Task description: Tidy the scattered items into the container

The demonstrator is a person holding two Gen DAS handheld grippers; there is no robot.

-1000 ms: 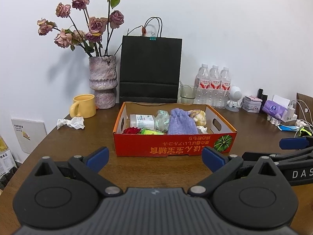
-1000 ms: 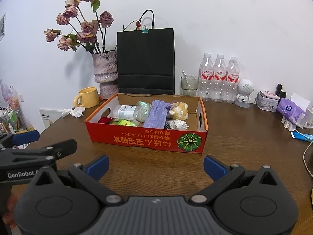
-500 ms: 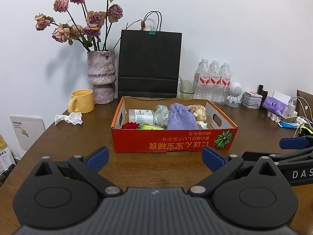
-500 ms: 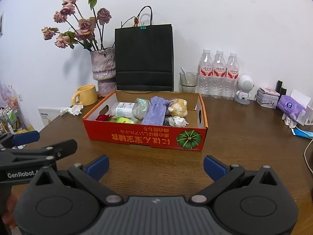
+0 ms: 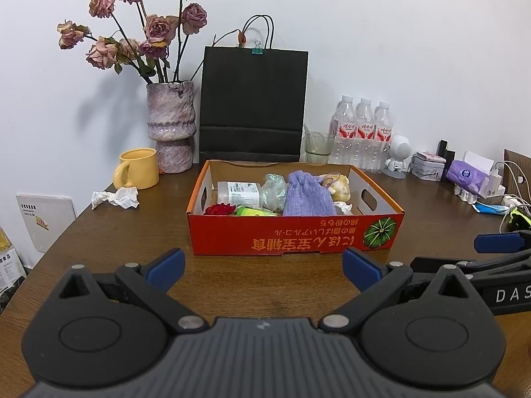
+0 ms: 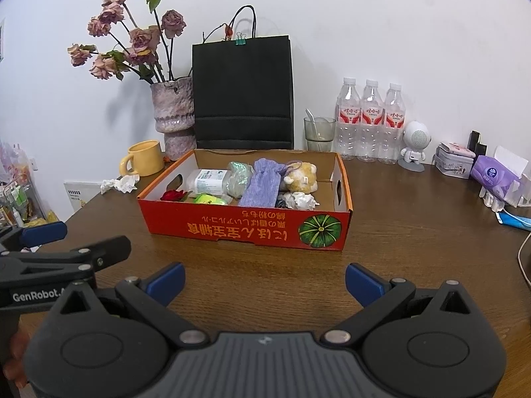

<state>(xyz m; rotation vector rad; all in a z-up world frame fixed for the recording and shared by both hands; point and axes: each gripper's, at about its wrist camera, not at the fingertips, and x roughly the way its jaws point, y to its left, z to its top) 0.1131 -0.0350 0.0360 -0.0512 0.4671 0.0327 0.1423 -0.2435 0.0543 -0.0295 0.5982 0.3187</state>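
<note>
A red cardboard box (image 5: 292,237) (image 6: 232,232) with a pumpkin picture sits mid-table. Inside lie a purple knit pouch (image 5: 307,195) (image 6: 262,184), a white bottle (image 5: 239,192) (image 6: 209,180), a crinkly clear bag (image 5: 273,190), a red rose (image 5: 219,209) (image 6: 172,195), a green item (image 5: 254,212), a plush toy (image 6: 300,177) and a paper wad (image 6: 300,200). A crumpled tissue (image 5: 116,198) (image 6: 119,184) lies on the table left of the box. My left gripper (image 5: 264,267) and right gripper (image 6: 265,280) hover open and empty in front of the box.
Along the wall stand a yellow mug (image 5: 136,172), a vase of dried roses (image 5: 171,126), a black paper bag (image 5: 252,106), a glass (image 5: 318,147), three water bottles (image 5: 363,136), a small white robot figure (image 5: 398,156), a tissue pack (image 5: 468,175) and cables (image 5: 511,195).
Both grippers have drawn back and risen slightly, so the box sits a little farther off in each view. Both stay open and empty.
</note>
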